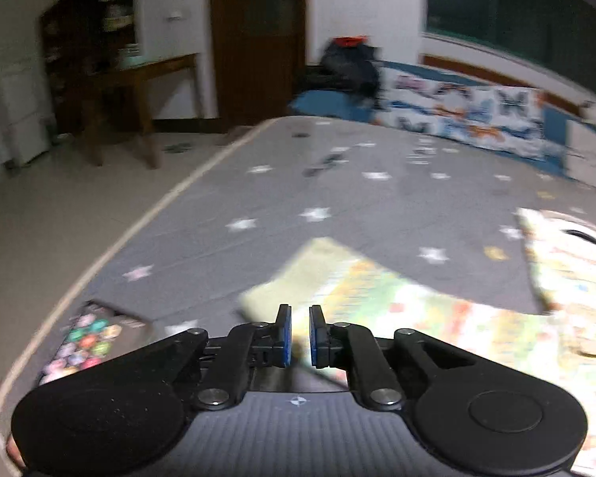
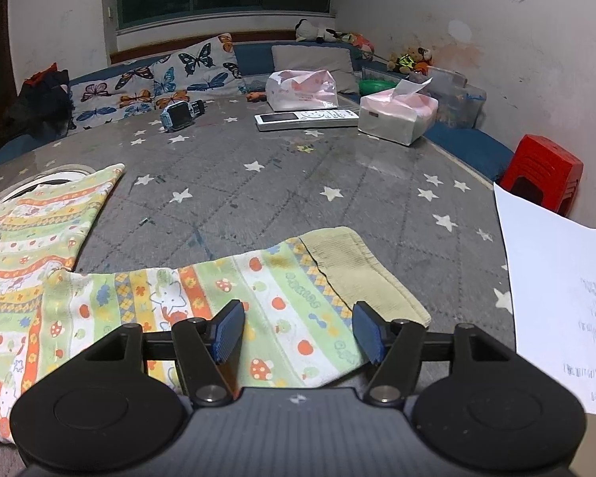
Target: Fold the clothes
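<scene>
A child's patterned shirt (image 2: pixel 31 246) in green, orange and white lies spread on the grey star-print table (image 2: pixel 298 183). Its right sleeve (image 2: pixel 282 302) with a plain green cuff (image 2: pixel 357 270) stretches out under my right gripper (image 2: pixel 298 328), which is open and hovers just above it. In the blurred left wrist view the left sleeve (image 1: pixel 361 298) with its cuff (image 1: pixel 298 278) lies ahead of my left gripper (image 1: pixel 300 336). Its jaws stand nearly closed with a narrow gap, cloth showing through; a grip cannot be told.
A white printed paper (image 2: pixel 556 290) lies at the table's right edge. A remote (image 2: pixel 306 119), tissue boxes (image 2: pixel 397 115), and a small toy (image 2: pixel 177 115) sit at the far side. A colourful booklet (image 1: pixel 91 338) lies at the left edge. Butterfly cushions (image 2: pixel 159 79) and a red stool (image 2: pixel 544 179) are beyond.
</scene>
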